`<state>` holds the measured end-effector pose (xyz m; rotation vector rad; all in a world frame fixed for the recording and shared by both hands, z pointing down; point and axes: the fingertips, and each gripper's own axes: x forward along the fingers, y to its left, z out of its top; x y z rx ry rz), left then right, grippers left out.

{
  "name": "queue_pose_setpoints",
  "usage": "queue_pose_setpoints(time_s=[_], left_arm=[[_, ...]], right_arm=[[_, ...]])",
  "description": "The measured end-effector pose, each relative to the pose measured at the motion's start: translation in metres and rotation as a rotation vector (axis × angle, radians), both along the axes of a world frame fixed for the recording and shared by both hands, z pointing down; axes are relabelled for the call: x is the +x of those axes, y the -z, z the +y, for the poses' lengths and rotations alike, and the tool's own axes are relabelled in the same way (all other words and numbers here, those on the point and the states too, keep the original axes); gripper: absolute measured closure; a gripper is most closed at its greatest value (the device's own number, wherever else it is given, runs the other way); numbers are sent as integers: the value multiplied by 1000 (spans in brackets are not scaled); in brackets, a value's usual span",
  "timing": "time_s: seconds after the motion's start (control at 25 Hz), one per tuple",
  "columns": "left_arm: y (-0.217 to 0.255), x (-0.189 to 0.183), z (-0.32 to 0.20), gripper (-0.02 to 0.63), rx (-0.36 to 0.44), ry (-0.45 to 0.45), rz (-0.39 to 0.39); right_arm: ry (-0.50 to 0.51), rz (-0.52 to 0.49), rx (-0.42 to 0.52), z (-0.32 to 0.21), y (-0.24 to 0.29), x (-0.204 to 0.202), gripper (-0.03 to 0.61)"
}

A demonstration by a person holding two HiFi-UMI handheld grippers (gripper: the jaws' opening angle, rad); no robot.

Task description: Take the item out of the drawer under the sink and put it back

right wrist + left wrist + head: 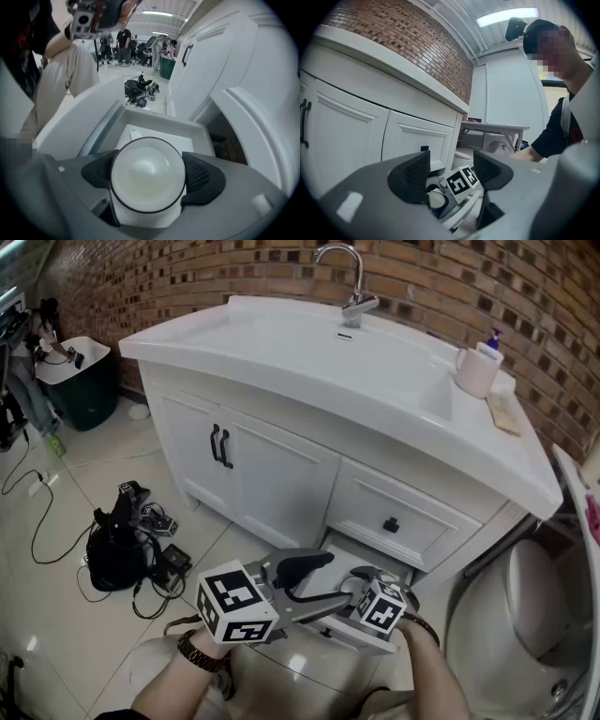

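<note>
The bottom drawer (345, 570) of the white sink cabinet (281, 474) stands pulled out. Above it, my right gripper (361, 592) is shut on a round white container with a dark rim (146, 176); its pads press on both sides over the drawer's white floor (159, 136). In the left gripper view the same container (436, 200) shows beside the right gripper's marker cube (461, 182). My left gripper (323, 582) hangs just left of the drawer, open (451, 169), with nothing between its fingers.
The closed upper drawer has a black knob (391, 525). The basin top carries a faucet (349, 282) and a mug (476, 371). A toilet (534, 615) stands at the right. A black bag with cables (122, 545) lies on the floor at left, with a bin (80, 381) behind.
</note>
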<state>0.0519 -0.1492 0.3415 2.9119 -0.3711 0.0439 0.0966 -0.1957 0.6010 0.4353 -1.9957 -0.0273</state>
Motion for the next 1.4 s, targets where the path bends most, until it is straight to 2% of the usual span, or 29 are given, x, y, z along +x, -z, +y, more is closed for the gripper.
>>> queue_pose_setpoints(time_s=[0.12, 0.2, 0.44, 0.56, 0.68, 0.84, 0.96, 1.12, 1.28, 1.4], left_arm=[[-4, 1, 0, 304, 0, 1, -19], [-6, 0, 1, 304, 3, 4, -24], [4, -7, -5, 304, 18, 41, 16], [11, -7, -5, 305, 18, 51, 37], [17, -2, 0, 305, 27, 35, 65], [21, 4, 4, 311, 82, 44, 57], [21, 7, 0, 325, 48, 55, 89], [15, 8, -9, 322, 18, 72, 67], [13, 10, -7, 322, 16, 59, 44], [9, 13, -2, 322, 40, 40, 2]], right_arm=[[-47, -7, 4, -4, 6, 4, 163], [-75, -53, 41, -5, 25, 6, 163], [-185, -383, 181, 13, 133, 10, 163], [-226, -483, 242, 23, 171, 20, 164], [-249, -550, 262, 32, 191, 28, 164], [-267, -558, 286, 38, 198, 32, 164], [-268, -550, 279, 37, 195, 33, 164], [-273, -530, 261, 29, 186, 34, 164], [-282, -507, 220, 18, 166, 33, 164], [-306, -459, 141, 5, 127, 33, 164]])
